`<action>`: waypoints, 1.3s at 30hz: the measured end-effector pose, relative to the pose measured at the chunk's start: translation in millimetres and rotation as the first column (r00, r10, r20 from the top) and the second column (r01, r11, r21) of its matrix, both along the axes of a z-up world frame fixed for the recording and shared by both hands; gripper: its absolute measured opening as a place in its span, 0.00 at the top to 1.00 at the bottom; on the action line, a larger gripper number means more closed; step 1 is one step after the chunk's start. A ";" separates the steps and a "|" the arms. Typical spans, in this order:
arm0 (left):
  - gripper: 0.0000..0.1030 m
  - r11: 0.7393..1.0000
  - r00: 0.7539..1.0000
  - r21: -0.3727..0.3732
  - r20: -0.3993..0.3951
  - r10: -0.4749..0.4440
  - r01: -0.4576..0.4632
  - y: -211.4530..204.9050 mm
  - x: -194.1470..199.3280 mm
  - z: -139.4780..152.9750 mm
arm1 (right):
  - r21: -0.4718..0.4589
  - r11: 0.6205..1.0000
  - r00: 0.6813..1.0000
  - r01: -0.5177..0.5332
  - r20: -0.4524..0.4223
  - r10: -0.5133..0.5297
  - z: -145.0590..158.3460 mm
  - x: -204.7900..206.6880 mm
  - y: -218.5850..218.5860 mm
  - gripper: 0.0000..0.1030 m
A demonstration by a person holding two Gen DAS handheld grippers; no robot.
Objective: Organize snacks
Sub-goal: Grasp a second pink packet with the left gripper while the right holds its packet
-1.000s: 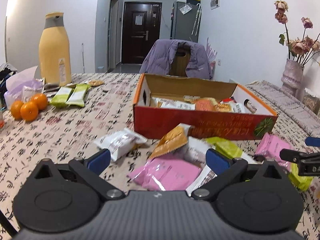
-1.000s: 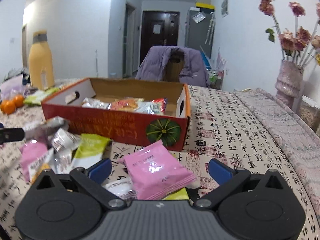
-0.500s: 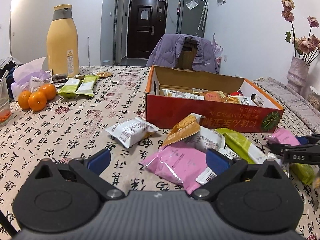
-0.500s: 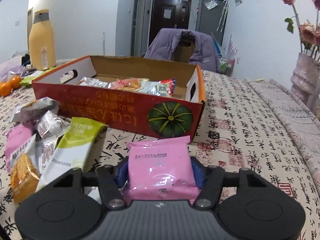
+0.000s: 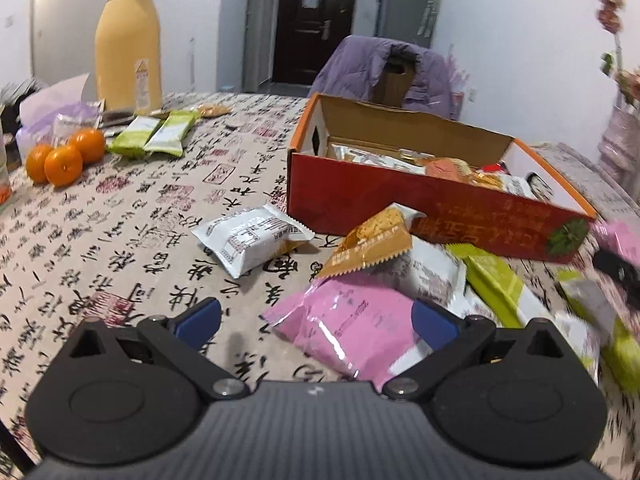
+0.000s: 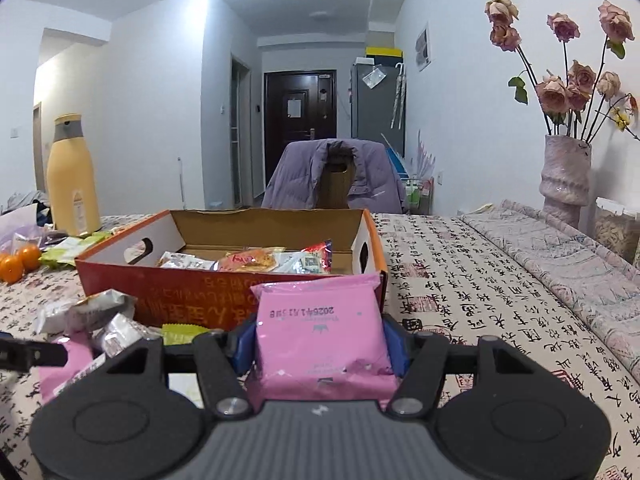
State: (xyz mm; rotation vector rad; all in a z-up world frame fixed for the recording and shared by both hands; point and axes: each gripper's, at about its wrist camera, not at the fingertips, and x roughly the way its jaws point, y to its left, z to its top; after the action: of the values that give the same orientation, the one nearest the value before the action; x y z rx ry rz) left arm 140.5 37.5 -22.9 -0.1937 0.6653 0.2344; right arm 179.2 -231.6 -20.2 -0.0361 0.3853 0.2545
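A red and orange cardboard box point(image 5: 420, 212) point(image 6: 168, 292) holds several snack packets. Loose snacks lie in front of it: a pink packet point(image 5: 352, 328), an orange packet point(image 5: 372, 244), a white packet point(image 5: 252, 240) and a green bar point(image 5: 496, 280). My left gripper point(image 5: 316, 318) is open, just above the table by the loose pink packet. My right gripper point(image 6: 320, 340) is shut on another pink packet point(image 6: 320, 328) and holds it lifted in front of the box's near wall.
A tall yellow bottle point(image 5: 128, 40) point(image 6: 72, 176), three oranges point(image 5: 64, 156) and green bars point(image 5: 156, 134) sit at the far left. A vase of dried roses point(image 6: 566, 172) stands at the right. A chair with a purple jacket point(image 6: 336, 176) is behind the table.
My right gripper closed on the pink packet and has lifted it off the table. My left gripper stayed open and tilted down toward the loose snacks.
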 end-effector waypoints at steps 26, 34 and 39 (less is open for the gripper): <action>0.11 0.995 0.993 0.102 -0.113 0.020 -0.008 -11.6 13.8 -14.9 | 0.034 0.999 0.999 -0.021 -0.028 0.022 -10.9 3.8 -1.0 0.41; 0.40 0.992 0.996 0.109 -0.076 -0.055 0.063 -13.7 2.4 -9.0 | -0.006 1.000 0.996 -0.027 -0.087 0.027 -13.2 5.8 -0.3 0.40; 0.40 0.991 0.997 0.110 -0.047 -0.068 0.073 -10.9 -6.5 -2.1 | -0.057 0.995 0.978 -0.084 -0.197 0.072 -20.7 16.5 8.4 0.32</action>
State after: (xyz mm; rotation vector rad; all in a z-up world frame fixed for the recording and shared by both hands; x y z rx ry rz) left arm 134.0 26.6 -25.0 -0.0579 0.6988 0.2076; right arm 195.8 -223.2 -40.9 -0.0909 0.5879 0.3245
